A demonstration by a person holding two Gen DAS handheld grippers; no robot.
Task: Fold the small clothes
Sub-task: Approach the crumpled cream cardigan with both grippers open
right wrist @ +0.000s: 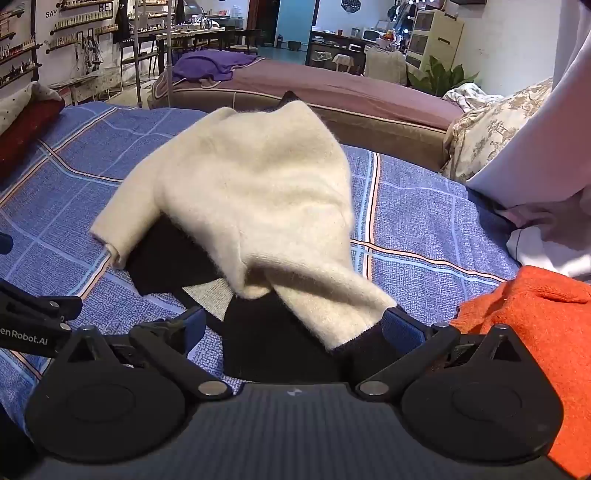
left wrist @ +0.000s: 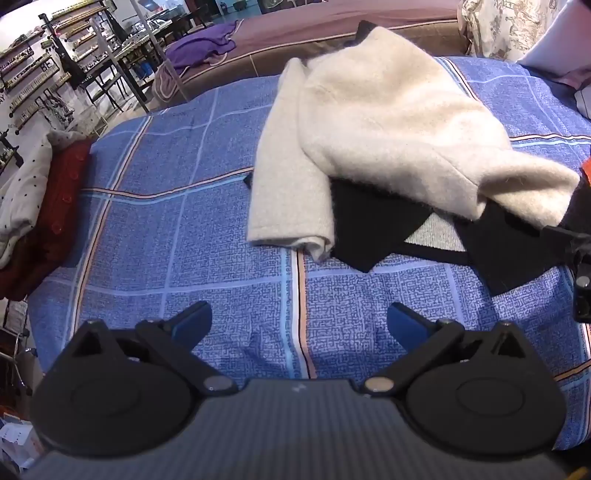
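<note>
On the blue plaid bedspread (left wrist: 184,229), the cream sweater (left wrist: 388,122) is laid crumpled and unfolded. The left gripper (left wrist: 299,317) and right gripper (right wrist: 295,321) are held wide, empty.

Blue plaid bedspread (left wrist: 221,184), mauve bed (right wrist: 332,88), wall shelves (right wrist: 85,18).

Ahead of the tool spreads a blue plaid bedspread (left wrist: 155,229). Far ahead lies a purple blanket (right wrist: 210,64) on a mauve bed (right wrist: 332,86); a floral pillow (right wrist: 491,129) sits right.
</note>
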